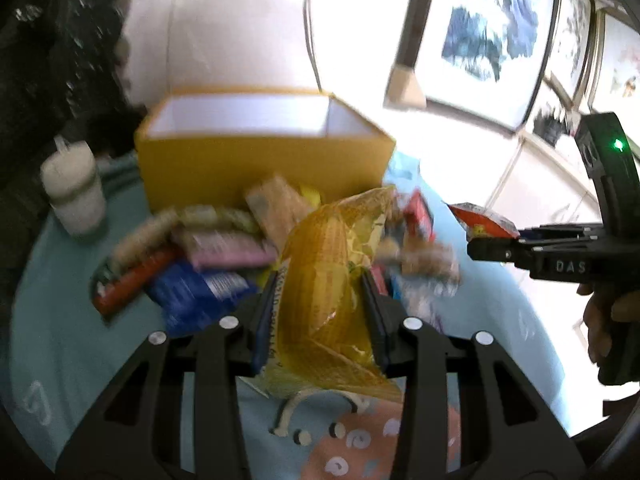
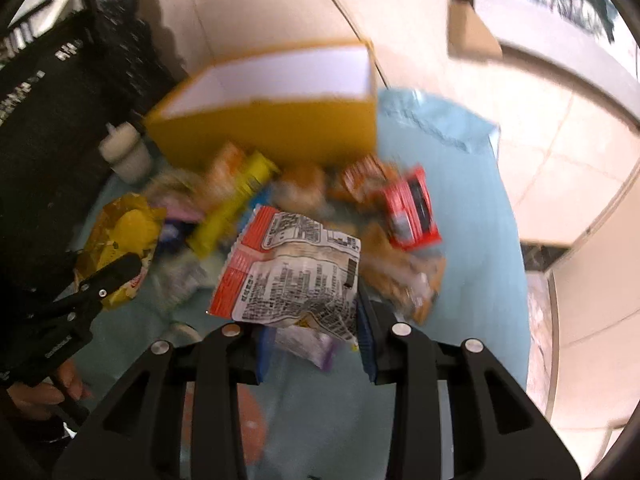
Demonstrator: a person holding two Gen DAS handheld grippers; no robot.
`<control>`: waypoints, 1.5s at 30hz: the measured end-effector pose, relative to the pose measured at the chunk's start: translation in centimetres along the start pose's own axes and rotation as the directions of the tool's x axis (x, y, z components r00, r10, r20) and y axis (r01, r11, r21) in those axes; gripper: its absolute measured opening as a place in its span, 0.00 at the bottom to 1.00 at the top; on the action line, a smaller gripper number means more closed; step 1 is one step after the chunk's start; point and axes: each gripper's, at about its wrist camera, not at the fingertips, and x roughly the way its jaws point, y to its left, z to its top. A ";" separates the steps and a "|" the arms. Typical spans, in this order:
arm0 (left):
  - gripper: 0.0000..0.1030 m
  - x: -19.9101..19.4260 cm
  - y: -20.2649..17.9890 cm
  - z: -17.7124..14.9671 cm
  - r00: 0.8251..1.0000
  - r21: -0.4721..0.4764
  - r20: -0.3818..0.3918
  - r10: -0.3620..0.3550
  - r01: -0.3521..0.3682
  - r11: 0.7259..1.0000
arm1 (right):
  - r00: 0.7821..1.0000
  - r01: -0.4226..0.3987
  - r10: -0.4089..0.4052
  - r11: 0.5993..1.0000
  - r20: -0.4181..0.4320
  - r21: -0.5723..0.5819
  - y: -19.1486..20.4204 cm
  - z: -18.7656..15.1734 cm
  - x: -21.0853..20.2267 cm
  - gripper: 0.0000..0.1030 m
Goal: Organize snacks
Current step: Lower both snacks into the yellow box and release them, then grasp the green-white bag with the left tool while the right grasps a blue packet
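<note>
- I see a pale blue tablecloth [image 1: 60, 320] with a pink patterned patch near my left camera, covering the table under everything.
- An open-topped yellow cardboard box with a white inside [image 1: 260, 160] stands at the far side of the cloth; from the right wrist view [image 2: 280, 128] nothing shows inside it.
- A loose heap of snack packets [image 1: 216, 240] lies just in front of the box, touching its front wall: a pink packet, a blue one, a red-orange bar and beige ones, all blurred.
- My left gripper [image 1: 320, 280] is clenched on a crinkly yellow plastic snack bag [image 1: 320, 264], both fingers pressed against its sides, held above the heap.
- My right gripper [image 2: 316, 316] grips a red-and-white printed snack packet [image 2: 292, 272], its lower edge caught between the fingers, raised over the cloth in front of the heap.
- A small red carton [image 2: 412, 208] lies on the right of the heap, near the box's corner.
- A white lidded cup [image 1: 74, 188] stands on the cloth left of the box, apart from the snacks.
</note>
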 end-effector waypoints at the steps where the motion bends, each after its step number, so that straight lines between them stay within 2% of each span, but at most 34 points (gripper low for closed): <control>1: 0.39 -0.6 0.1 0.9 1.000 -0.006 0.022 0.006 -0.006 1.000 | 1.000 -0.016 0.016 1.000 0.026 -0.010 0.6 1.1 -1.0 0.34; 3: 0.39 -2.1 0.6 3.7 0.997 -0.025 0.080 0.021 -0.019 0.999 | 0.997 -0.037 0.038 0.999 0.067 -0.028 1.6 2.6 -2.8 0.34; 8: 0.39 -3.7 1.8 11.2 0.983 -0.063 0.174 0.065 -0.054 0.997 | 0.979 -0.077 0.091 0.993 0.183 -0.085 3.7 9.2 -6.5 0.34; 12: 0.39 -3.4 2.7 17.0 0.973 -0.066 0.212 0.087 -0.075 0.995 | 0.957 -0.078 0.106 0.991 0.269 -0.112 4.4 15.9 -8.6 0.34; 15: 0.39 -1.5 3.1 21.5 0.968 -0.020 0.214 0.132 -0.130 0.991 | 0.952 -0.083 0.113 0.990 0.285 -0.116 4.7 20.4 -8.7 0.35; 16: 0.44 -0.6 3.4 22.4 0.969 -0.019 0.200 0.143 -0.142 0.990 | 0.954 -0.094 0.123 0.989 0.272 -0.117 4.7 22.0 -8.0 0.35; 17: 0.57 0.6 4.1 23.3 0.970 -0.033 0.179 0.163 -0.160 0.987 | 0.958 -0.087 0.115 0.989 0.262 -0.118 4.8 23.1 -7.3 0.41; 18: 0.95 1.5 4.8 24.0 0.970 -0.055 0.154 0.191 -0.184 0.981 | 0.966 -0.063 0.088 0.992 0.241 -0.111 4.8 24.1 -6.2 0.56; 19: 0.98 2.5 5.9 24.5 0.959 -0.093 0.134 0.250 -0.239 0.967 | 0.974 -0.038 0.059 0.995 0.219 -0.096 4.5 24.7 -5.1 0.62; 20: 0.98 3.0 6.3 24.4 0.953 -0.098 0.120 0.277 -0.266 0.959 | 0.978 -0.023 0.041 0.996 0.205 -0.090 4.3 24.8 -4.3 0.62; 22: 0.98 3.7 7.3 24.0 0.948 -0.109 0.083 0.307 -0.298 0.948 | 0.983 0.001 0.014 0.997 0.181 -0.082 4.4 24.5 -3.1 0.62; 27: 0.98 3.2 7.7 21.0 0.935 -0.061 0.068 0.348 -0.344 0.937 | 0.988 -0.006 0.021 0.995 0.153 -0.098 3.5 21.5 -2.1 0.62; 30: 0.98 2.4 8.0 18.2 0.940 -0.105 0.052 0.338 -0.331 0.938 | 0.992 -0.001 0.014 0.995 0.124 -0.105 3.8 19.6 -1.2 0.62; 33: 0.98 1.9 7.1 14.1 0.944 -0.103 0.024 0.330 -0.326 0.940 | 0.996 0.006 0.003 0.995 0.093 -0.098 3.6 16.9 -0.9 0.62; 39: 0.98 2.1 4.4 4.4 0.959 -0.054 -0.093 0.268 -0.274 0.960 | 0.999 0.012 -0.013 0.999 -0.035 -0.040 1.5 6.0 2.0 0.62; 43: 0.98 2.8 2.2 -2.0 0.955 0.019 -0.181 0.234 -0.234 0.972 | 0.990 0.025 -0.031 0.999 -0.137 -0.043 0.9 -1.2 4.6 0.62; 45: 0.98 3.1 1.3 -4.1 0.954 0.043 -0.205 0.219 -0.215 0.976 | 0.984 0.027 -0.036 0.998 -0.173 -0.055 1.1 -3.0 5.5 0.62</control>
